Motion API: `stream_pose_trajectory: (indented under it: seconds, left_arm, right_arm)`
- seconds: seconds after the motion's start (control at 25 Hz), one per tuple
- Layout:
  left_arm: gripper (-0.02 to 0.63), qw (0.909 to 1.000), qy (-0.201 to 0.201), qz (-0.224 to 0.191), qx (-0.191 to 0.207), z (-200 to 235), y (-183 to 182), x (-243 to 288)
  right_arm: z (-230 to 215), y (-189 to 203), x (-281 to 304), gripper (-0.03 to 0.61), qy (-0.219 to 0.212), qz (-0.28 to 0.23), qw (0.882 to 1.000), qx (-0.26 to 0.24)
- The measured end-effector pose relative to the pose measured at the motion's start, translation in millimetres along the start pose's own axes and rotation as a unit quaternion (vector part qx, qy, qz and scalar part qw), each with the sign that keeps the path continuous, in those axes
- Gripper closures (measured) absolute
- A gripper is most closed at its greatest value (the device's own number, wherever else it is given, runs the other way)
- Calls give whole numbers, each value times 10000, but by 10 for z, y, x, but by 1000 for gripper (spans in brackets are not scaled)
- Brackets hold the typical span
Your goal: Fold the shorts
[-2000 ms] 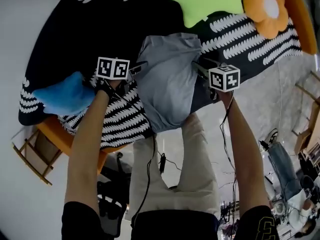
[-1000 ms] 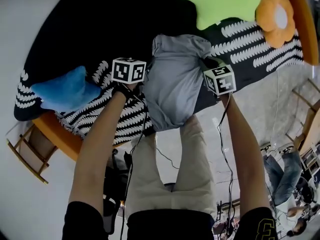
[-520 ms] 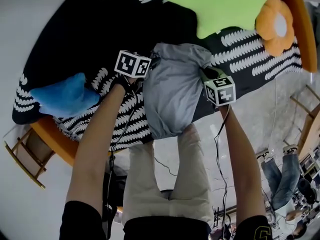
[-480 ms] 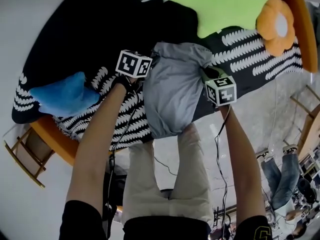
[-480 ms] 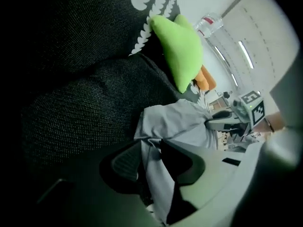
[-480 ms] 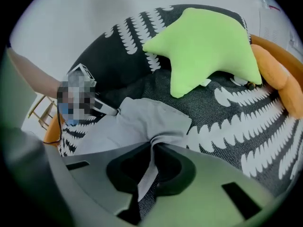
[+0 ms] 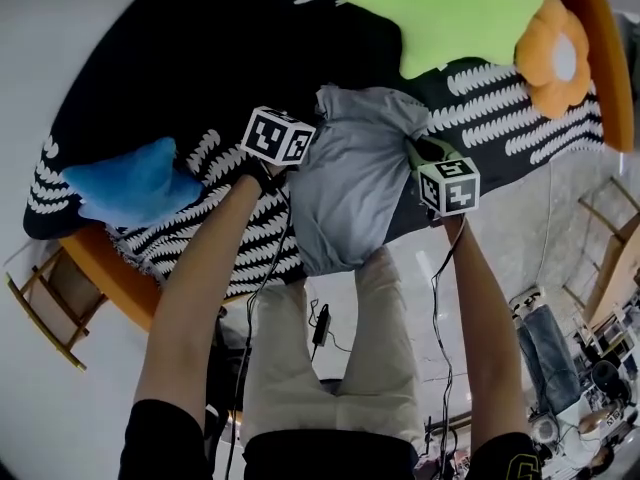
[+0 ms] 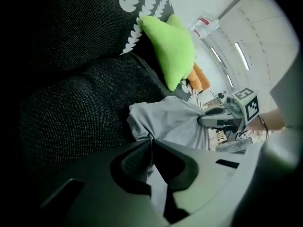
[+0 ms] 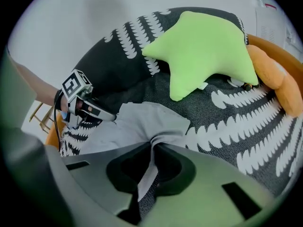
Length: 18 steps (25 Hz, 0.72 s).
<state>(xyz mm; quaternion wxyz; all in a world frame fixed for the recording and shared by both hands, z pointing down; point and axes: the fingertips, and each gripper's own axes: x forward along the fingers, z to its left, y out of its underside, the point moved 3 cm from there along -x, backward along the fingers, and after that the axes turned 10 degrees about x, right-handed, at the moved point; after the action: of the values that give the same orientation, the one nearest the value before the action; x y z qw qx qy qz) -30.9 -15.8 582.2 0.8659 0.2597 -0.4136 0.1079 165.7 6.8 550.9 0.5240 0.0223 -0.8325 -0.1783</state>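
The grey shorts lie on the black-and-white patterned cover, their near end hanging over its edge. My left gripper is at the shorts' far left corner and my right gripper at the far right corner. In the left gripper view the left gripper has just been closing; its jaws now meet with grey fabric pinched between them. In the right gripper view the right gripper is shut on a bunched fold of the shorts, with the left gripper across the cloth.
A green star cushion lies just beyond the shorts, with an orange flower cushion to its right. A blue cushion sits at the left. The person's beige trouser legs stand at the cover's near edge. A wooden chair stands lower left.
The left gripper has shifted right, up against the shorts' far left corner. The right gripper keeps its hold on the far right corner. The far edge of the shorts is more bunched.
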Motion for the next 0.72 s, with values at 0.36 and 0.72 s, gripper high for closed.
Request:
stream_pose_trajectory:
  seconds: [0.36, 0.72]
  left_arm:
    - [595, 9972, -202, -579, -436, -212, 136, -219]
    - [595, 9960, -739, -503, -43, 441, -709, -343]
  right_arm:
    - [-6, 320, -362, 546, -32, -214, 9996, -194]
    - [-257, -660, 57, 546, 142, -158, 9993, -297]
